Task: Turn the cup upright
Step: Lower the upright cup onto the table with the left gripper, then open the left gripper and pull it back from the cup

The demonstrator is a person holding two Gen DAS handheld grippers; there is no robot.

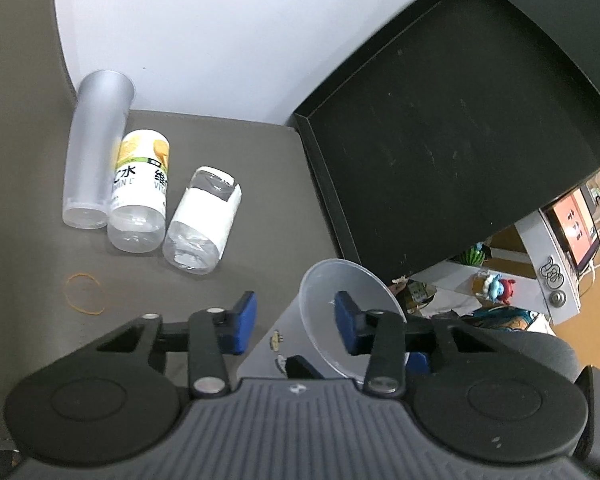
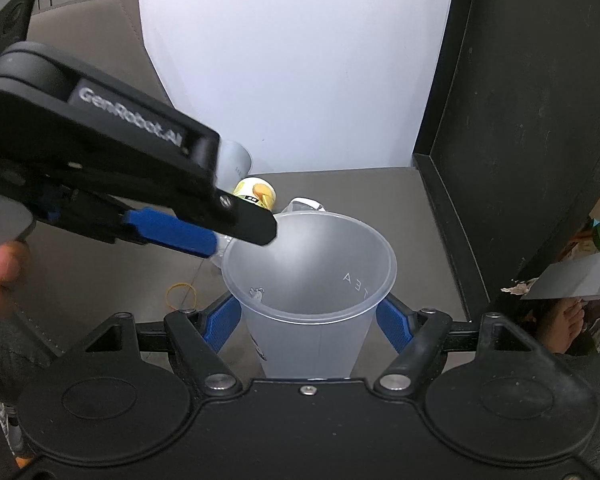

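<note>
**Cup held mouth-up between the right tongs**

The cup [image 2: 312,280] sits between the right tongs [image 2: 308,320], both blue pads pressed against its wall just below the rim, so these tongs are gripping it. Its long axis runs along the fingers, away from the camera, mouth open toward the white wall. It is off the surface [image 2: 100,264] and looks close to upright.

The left tongs [image 1: 296,320] are spread wide and hold nothing. In the left view one finger reaches over the cup's rim while the other stands outside it (whether it touches the wall I cannot tell). The right hand is plainly the one in charge; the left is only beside the rim.

What remains, I judge, is to lower the base flat onto the surface and let go, with the left tongs drawn clear first.

Nearby lie two bottles [image 1: 138,196] and a grey tumbler [image 1: 94,152] on their sides, a rubber band [image 1: 85,294], and a black tray [image 1: 452,128] to the right.
</note>
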